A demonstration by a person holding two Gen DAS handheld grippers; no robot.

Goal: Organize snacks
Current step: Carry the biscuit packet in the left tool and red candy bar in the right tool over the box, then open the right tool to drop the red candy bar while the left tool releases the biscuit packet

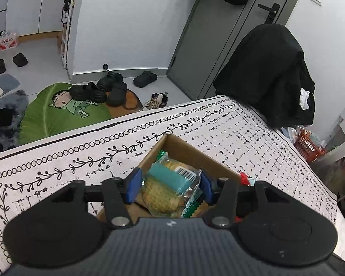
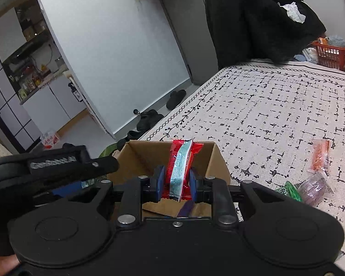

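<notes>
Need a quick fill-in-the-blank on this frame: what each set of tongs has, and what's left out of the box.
The right tongs grip a ____ packet.
The left tongs hold a clear pack of ____.
Both are held over an open ____ box.
The loose snacks lie on the patterned cloth to the box's ____ in the right wrist view.

Missing words: red; biscuits; cardboard; right

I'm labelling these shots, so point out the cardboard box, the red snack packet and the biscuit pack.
Cardboard box (image 2: 218, 161): right wrist view, right outer wall.
Red snack packet (image 2: 180, 168): right wrist view, middle of wrapper.
Biscuit pack (image 1: 165, 188): left wrist view, clear wrapper over biscuits.
</notes>
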